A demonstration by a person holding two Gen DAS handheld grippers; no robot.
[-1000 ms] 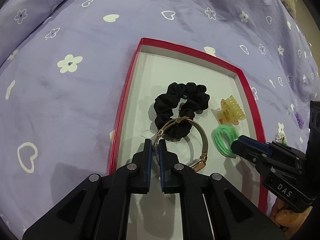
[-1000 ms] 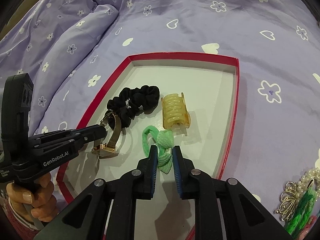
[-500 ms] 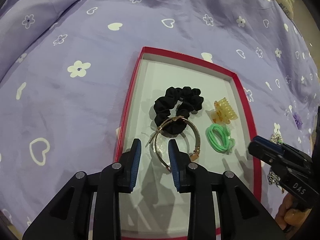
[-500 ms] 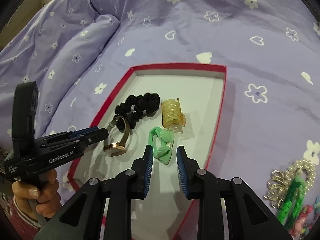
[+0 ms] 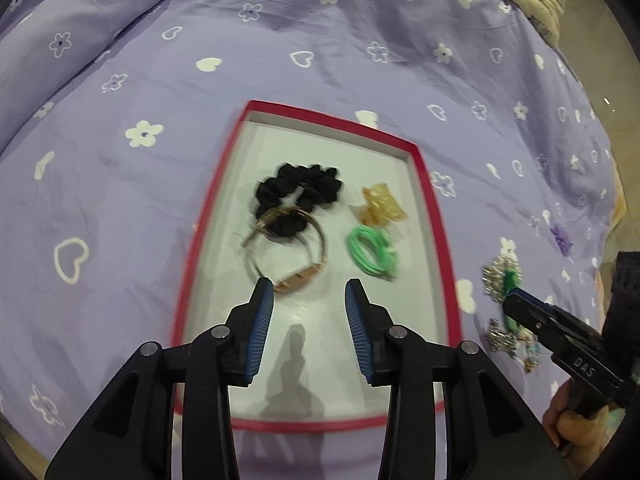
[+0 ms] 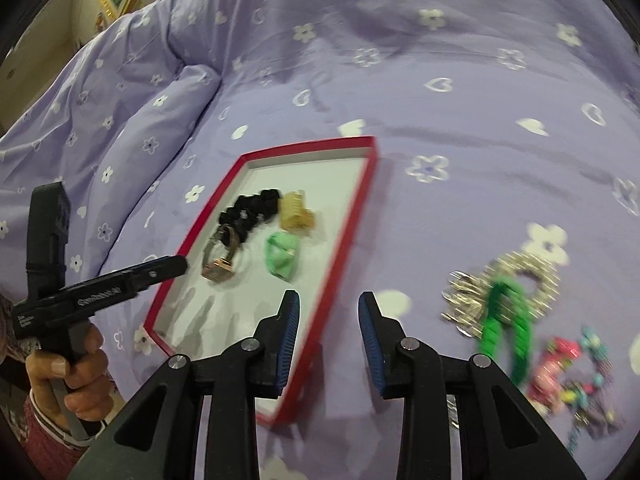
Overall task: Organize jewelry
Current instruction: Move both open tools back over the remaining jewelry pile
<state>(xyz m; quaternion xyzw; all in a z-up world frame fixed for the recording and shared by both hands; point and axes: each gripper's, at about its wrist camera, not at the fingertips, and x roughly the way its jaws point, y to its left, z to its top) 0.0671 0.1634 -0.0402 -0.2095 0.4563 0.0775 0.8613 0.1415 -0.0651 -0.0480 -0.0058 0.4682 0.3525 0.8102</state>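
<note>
A red-rimmed white tray [image 5: 437,240] [image 6: 340,256] lies on the purple bedspread. In it lie a black scrunchie [image 5: 298,188] [image 6: 252,212], a gold watch [image 5: 296,280] [image 6: 220,268], an amber claw clip [image 5: 380,204] [image 6: 294,212] and a mint green hair tie [image 5: 372,252] [image 6: 282,256]. My left gripper [image 5: 309,286] [image 6: 180,265] hovers above the tray's near part, just short of the watch; its jaws are opening with nothing between them. My right gripper [image 6: 329,298] [image 5: 510,302] hangs over the tray's right rim, its jaws opening and empty.
Right of the tray a loose pile lies on the bedspread: a silver and pearl piece [image 6: 520,276] [image 5: 498,276], a bright green hair tie [image 6: 504,320] and colourful beaded pieces [image 6: 576,372]. A folded ridge of bedding [image 6: 160,112] runs at the far left. A person's hand [image 6: 80,376] holds the left gripper.
The left gripper let go of the watch and the right let go of the mint green tie; both lie in the tray. Both grippers opened, drew back and rose; the right swung toward the pile.
</note>
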